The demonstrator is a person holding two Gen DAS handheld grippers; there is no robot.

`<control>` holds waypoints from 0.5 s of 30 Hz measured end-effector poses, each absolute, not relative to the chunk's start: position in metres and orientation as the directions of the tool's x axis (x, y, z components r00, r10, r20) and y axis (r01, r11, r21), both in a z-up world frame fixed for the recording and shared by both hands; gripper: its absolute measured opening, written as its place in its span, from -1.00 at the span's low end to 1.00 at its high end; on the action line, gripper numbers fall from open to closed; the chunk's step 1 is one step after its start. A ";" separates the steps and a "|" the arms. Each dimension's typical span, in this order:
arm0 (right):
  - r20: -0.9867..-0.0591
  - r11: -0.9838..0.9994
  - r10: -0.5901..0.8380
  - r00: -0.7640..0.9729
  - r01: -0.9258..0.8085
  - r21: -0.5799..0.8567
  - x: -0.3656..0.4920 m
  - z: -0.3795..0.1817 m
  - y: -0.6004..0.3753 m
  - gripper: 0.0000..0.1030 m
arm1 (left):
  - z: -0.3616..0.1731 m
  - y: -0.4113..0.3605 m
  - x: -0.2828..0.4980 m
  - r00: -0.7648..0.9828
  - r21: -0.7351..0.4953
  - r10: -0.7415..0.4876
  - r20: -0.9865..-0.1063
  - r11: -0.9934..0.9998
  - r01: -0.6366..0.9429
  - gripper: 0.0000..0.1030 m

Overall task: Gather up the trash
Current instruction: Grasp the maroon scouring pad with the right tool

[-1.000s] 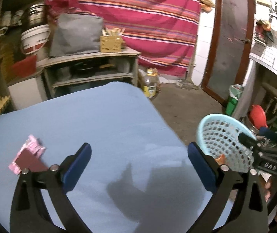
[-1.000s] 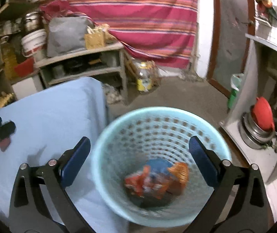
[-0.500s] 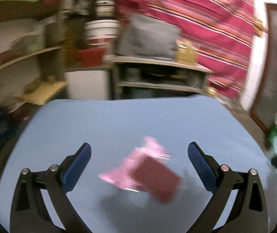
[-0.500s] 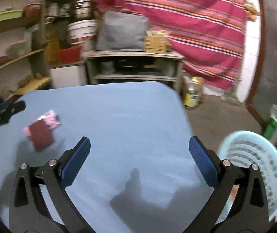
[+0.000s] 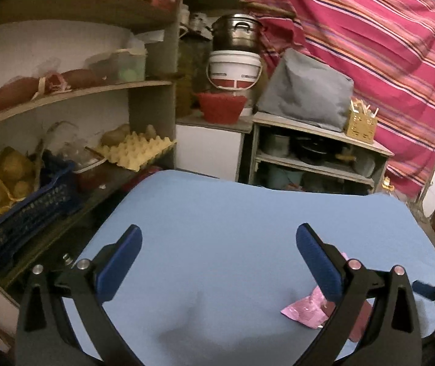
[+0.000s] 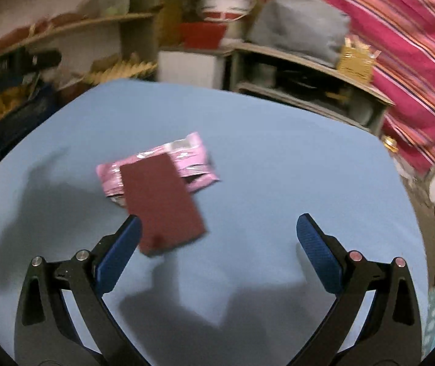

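Both our grippers, left [image 5: 217, 256] and right [image 6: 217, 244], gape empty; only the right wrist view shows the maroon card [image 6: 162, 201] overlapping the pink wrapper [image 6: 187, 158]

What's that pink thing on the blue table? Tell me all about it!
The pink wrapper is a shiny, crinkly packet, like foil or plastic, with silvery patches. It lies flat on the blue table, and a dark red card rests across it, hiding its middle. Nothing grips it; the open right gripper hovers close by.
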State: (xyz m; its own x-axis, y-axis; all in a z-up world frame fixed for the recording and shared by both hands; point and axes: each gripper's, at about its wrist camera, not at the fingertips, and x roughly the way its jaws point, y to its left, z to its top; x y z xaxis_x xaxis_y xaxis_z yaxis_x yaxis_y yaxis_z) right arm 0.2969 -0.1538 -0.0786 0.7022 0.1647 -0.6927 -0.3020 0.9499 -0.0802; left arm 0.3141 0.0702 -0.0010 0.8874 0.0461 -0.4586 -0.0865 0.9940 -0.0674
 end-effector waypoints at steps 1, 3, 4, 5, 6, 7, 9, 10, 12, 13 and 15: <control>-0.702 0.945 0.174 0.691 -0.317 -0.078 0.301 -0.080 -0.148 0.92 | 0.000 0.071 0.318 0.885 -0.071 0.048 -0.462 0.993 -0.091 0.92; -0.720 0.937 0.181 0.670 -0.341 -0.081 0.310 -0.085 -0.136 0.92 | 0.000 0.077 0.319 0.884 -0.083 0.056 -0.465 0.991 -0.106 0.92; -0.726 0.935 0.180 0.663 -0.345 -0.084 0.313 -0.086 -0.133 0.91 | 0.001 0.081 0.319 0.884 -0.095 0.057 -0.464 0.989 -0.114 0.92; -0.734 0.932 0.182 0.654 -0.352 -0.082 0.316 -0.087 -0.130 0.91 | 0.001 0.083 0.319 0.884 -0.102 0.057 -0.464 0.988 -0.118 0.92; -0.737 0.931 0.188 0.649 -0.356 -0.075 0.318 -0.088 -0.129 0.91 | 0.001 0.084 0.317 0.884 -0.104 0.057 -0.464 0.988 -0.118 0.92; -0.746 0.930 0.196 0.636 -0.362 -0.065 0.322 -0.089 -0.127 0.88 | 0.001 0.084 0.318 0.883 -0.100 0.059 -0.465 0.988 -0.119 0.92; -0.765 0.926 0.211 0.609 -0.374 -0.043 0.328 -0.093 -0.126 0.67 | 0.001 0.083 0.321 0.880 -0.077 0.069 -0.470 0.990 -0.118 0.92; -0.779 0.924 0.223 0.586 -0.382 -0.023 0.332 -0.096 -0.126 0.58 | 0.002 0.080 0.322 0.881 -0.057 0.071 -0.467 0.992 -0.110 0.92; -0.789 0.920 0.251 0.561 -0.391 0.014 0.333 -0.099 -0.129 0.32 | 0.001 0.077 0.323 0.882 -0.034 0.071 -0.465 0.995 -0.098 0.92; -0.787 0.917 0.266 0.557 -0.399 0.027 0.332 -0.099 -0.129 0.25 | -0.001 0.075 0.323 0.881 -0.027 0.070 -0.467 0.995 -0.094 0.92; -0.777 0.913 0.289 0.559 -0.405 0.048 0.330 -0.094 -0.134 0.22 | -0.005 0.070 0.325 0.877 -0.017 0.059 -0.477 0.997 -0.077 0.92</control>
State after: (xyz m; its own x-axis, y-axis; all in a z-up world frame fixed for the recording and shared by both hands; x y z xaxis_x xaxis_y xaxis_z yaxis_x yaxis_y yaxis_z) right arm 0.3297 -0.1344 -0.0938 0.5591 0.2893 -0.7770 -0.4051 0.9130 0.0484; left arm 0.3255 0.0697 -0.0047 0.8768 0.0592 -0.4772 -0.0768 0.9969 -0.0175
